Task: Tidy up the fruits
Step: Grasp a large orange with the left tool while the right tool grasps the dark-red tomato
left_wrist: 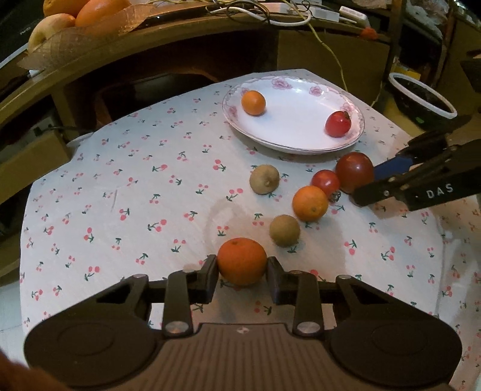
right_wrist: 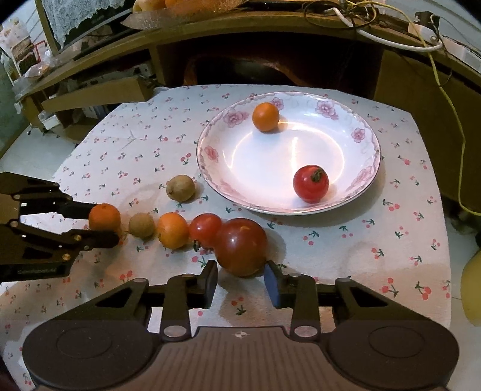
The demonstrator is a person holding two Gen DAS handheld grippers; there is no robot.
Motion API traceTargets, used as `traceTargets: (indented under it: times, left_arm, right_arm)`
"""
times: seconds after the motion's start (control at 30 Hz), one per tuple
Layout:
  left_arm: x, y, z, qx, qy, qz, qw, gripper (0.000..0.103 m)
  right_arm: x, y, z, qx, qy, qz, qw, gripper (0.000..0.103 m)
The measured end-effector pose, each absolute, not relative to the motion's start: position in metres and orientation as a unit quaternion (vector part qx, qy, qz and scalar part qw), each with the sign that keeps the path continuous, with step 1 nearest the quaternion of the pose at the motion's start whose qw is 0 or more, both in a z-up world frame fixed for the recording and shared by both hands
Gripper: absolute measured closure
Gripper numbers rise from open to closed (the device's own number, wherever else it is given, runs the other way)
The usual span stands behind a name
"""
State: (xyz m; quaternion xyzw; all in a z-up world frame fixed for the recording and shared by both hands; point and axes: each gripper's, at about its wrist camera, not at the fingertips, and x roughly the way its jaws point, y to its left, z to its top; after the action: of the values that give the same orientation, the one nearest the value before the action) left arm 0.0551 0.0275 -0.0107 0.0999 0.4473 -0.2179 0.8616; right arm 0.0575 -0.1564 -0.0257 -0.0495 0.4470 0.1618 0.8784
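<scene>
A flowered white plate (left_wrist: 300,141) (right_wrist: 228,168) holds a small orange (left_wrist: 253,103) (right_wrist: 265,116) and a red tomato (left_wrist: 338,124) (right_wrist: 310,183). On the cloth lie a kiwi (left_wrist: 264,179) (right_wrist: 180,188), a second kiwi (left_wrist: 284,230) (right_wrist: 142,225), an orange (left_wrist: 310,203) (right_wrist: 172,230), a small tomato (left_wrist: 325,182) (right_wrist: 205,229) and a large dark tomato (left_wrist: 354,171) (right_wrist: 241,246). My left gripper (left_wrist: 242,270) (right_wrist: 99,222) has its fingers at both sides of an orange (left_wrist: 242,261) (right_wrist: 104,216). My right gripper (right_wrist: 240,279) (left_wrist: 366,183) brackets the large dark tomato.
The table has a cherry-print cloth (left_wrist: 135,192) (right_wrist: 360,255). A wooden desk (left_wrist: 180,39) stands behind it with a fruit tray (left_wrist: 75,21) and cables (left_wrist: 270,15). A dark white-rimmed bowl (left_wrist: 421,96) sits off the right edge.
</scene>
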Motion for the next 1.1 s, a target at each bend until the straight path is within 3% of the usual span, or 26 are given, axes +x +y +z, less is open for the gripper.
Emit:
traceTargets:
  times: [0.1, 0.23, 0.37, 0.5, 0.57, 0.63, 1.1]
  left_arm:
    - [0.057, 0.03, -0.012, 0.091, 0.451, -0.217, 0.861, 0.064]
    - [0.056, 0.028, -0.015, 0.088, 0.455, -0.218, 0.859, 0.064]
    - [0.055, 0.026, -0.016, 0.093, 0.453, -0.221, 0.859, 0.063]
    - [0.055, 0.027, -0.017, 0.09, 0.45, -0.218, 0.861, 0.063]
    - [0.054, 0.027, -0.017, 0.089, 0.449, -0.219, 0.862, 0.063]
    - [0.051, 0.027, -0.017, 0.091, 0.446, -0.216, 0.864, 0.063]
    - [0.018, 0.007, -0.008, 0.1, 0.438, -0.265, 0.853, 0.064]
  right_arm:
    - [0.06, -0.156, -0.026, -0.046, 0.444, 0.158, 0.881, 0.063]
    - [0.063, -0.156, -0.028, -0.049, 0.439, 0.148, 0.885, 0.041]
    - [0.068, -0.153, -0.029, -0.053, 0.431, 0.145, 0.889, 0.037]
    - [0.071, -0.152, -0.029, -0.048, 0.429, 0.148, 0.89, 0.04]
    - [0.07, -0.151, -0.029, -0.051, 0.432, 0.147, 0.888, 0.056]
    - [0.068, -0.149, -0.028, -0.059, 0.433, 0.143, 0.888, 0.061]
    - [0.026, -0.151, -0.024, -0.076, 0.445, 0.129, 0.883, 0.062]
